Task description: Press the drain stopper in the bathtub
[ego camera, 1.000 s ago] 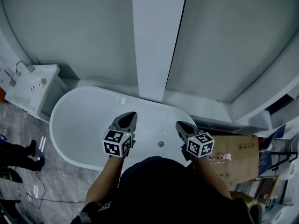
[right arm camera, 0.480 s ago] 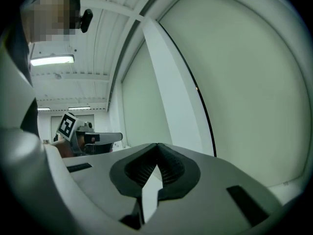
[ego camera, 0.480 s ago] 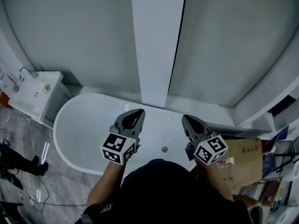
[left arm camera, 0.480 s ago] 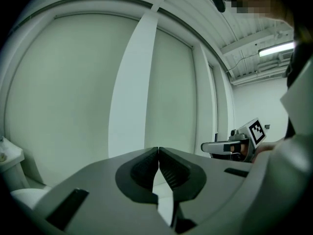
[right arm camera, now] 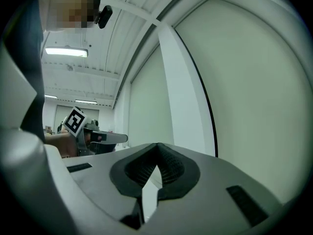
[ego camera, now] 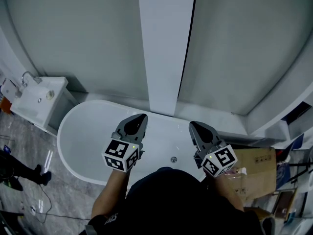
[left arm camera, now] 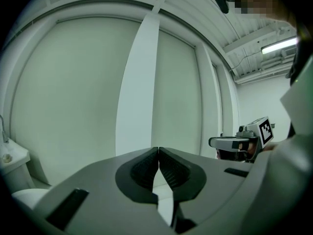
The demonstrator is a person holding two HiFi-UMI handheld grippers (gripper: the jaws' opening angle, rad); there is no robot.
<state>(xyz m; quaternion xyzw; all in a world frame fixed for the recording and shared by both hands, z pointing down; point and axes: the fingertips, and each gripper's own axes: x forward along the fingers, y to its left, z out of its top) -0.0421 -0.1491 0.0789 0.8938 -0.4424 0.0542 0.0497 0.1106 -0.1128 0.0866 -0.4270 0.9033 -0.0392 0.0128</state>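
Observation:
The white oval bathtub [ego camera: 88, 133] lies below me, and its small round metal drain stopper [ego camera: 173, 159] sits on the tub floor near the near rim. My left gripper [ego camera: 141, 116] hovers over the tub's middle, left of the stopper and well above it, jaws shut and empty. My right gripper [ego camera: 192, 124] hangs just right of the stopper, also shut on nothing. In the left gripper view the left gripper [left arm camera: 158, 151] has its tips touching, with the right gripper [left arm camera: 234, 142] off to the side. The right gripper view shows the right gripper [right arm camera: 157, 146] with closed jaws and the left gripper [right arm camera: 100, 137] beyond. Both point at the wall.
A white pillar [ego camera: 165, 48] and curved grey wall panels stand behind the tub. A washbasin cabinet with a tap [ego camera: 34, 98] is at the left. A cardboard box [ego camera: 258, 173] and clutter sit at the right. A person's legs [ego camera: 19, 173] and a cable lie on the floor, lower left.
Both grippers have risen and moved slightly forward over the tub compared with a second ago. Both jaws have stayed shut.

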